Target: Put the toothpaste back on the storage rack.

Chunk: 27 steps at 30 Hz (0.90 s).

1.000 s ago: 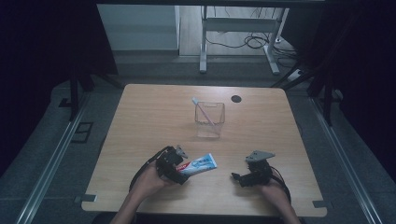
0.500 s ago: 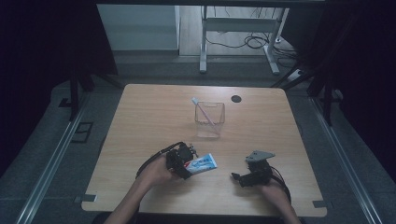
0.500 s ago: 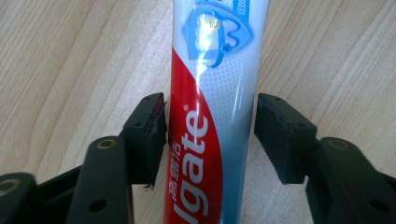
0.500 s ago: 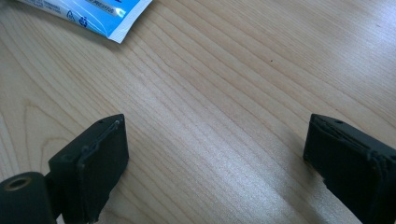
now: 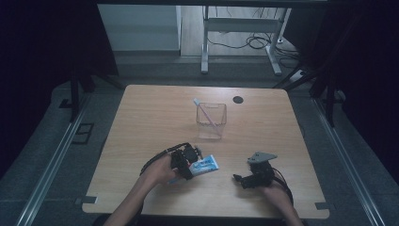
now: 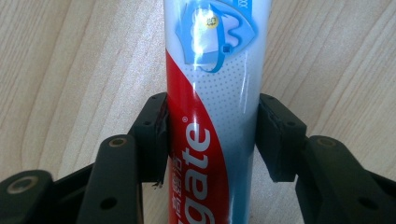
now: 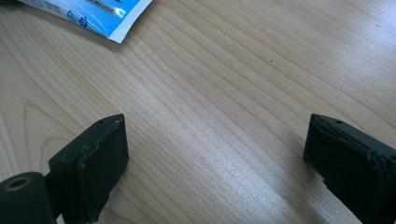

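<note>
Counter [image 5: 150,122]: pale wood, w/ a clear plastic cup [image 5: 211,120] standing near the middle-far part, a toothbrush [image 5: 207,114] leaning inside it, head up at the far-left rim. A small dark round spot [image 5: 238,99] sits further back, right of the cup.

Toothpaste tube [image 5: 203,165] lies flat on the near part of the counter, well short of the cup, crimped blue end pointing toward the right hand. In the left gripper view the tube [image 6: 215,116] runs lengthwise up btw the jaws.

Left claw [image 5: 187,165]: jaws have just been closing on the tube; the left pad [image 6: 156,135] is against the red side, the right pad [image 6: 273,135] at the blue-grey edge, so it reads as pinching the tube across its width, approx mid-body.

Right claw [image 5: 240,179] rests near the counter's front-right, jaws spread wide w/ bare wood btw them; the tube's crimped end [image 7: 100,14] shows at the top-left of its view.

Step in hand, prob: securing the tube for a lift. To do it well: squeeze only enough to hold, since a soft tube dents and can slip; keep pads square to the sides; lift level so the far end doesn't sag.
</note>
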Motion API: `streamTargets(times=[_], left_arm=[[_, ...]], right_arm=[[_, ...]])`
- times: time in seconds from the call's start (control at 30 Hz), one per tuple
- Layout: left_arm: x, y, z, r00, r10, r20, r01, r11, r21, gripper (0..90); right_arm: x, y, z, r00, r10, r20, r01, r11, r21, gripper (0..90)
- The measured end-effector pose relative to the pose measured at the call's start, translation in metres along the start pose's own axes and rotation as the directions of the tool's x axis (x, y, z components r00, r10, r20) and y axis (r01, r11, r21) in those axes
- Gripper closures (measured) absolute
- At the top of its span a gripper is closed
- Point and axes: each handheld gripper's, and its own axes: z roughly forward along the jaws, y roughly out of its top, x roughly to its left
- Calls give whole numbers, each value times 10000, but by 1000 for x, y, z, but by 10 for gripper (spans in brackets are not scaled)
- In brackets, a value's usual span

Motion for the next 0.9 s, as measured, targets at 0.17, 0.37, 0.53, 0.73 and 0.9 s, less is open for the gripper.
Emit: streamTargets(times=[0.17,0.37,0.53,0.73,0.9], left_arm=[[1,2,-3,9999,-60,89,60,10000,75,596],[4,-3,-7,9996,-162,228,168,9995,-256,685],[9,-8,-9,9980,-363,516,405,9958,-824,720],[15,-10,-12,9942,-667,838,794,9843,-1574,728],[16,-10,-23,9917,-797,1010,1011,9684,-2280,728]], right_arm=[[0,0,0,10000,16,-5,-16,10000,-7,62],[0,0,0,10000,29,9,-29,10000,4,62],[0,0,0,10000,28,-7,-28,10000,8,62],[0,0,0,10000,29,5,-29,10000,14,62],[0,0,0,10000,38,5,-38,10000,21,62]])
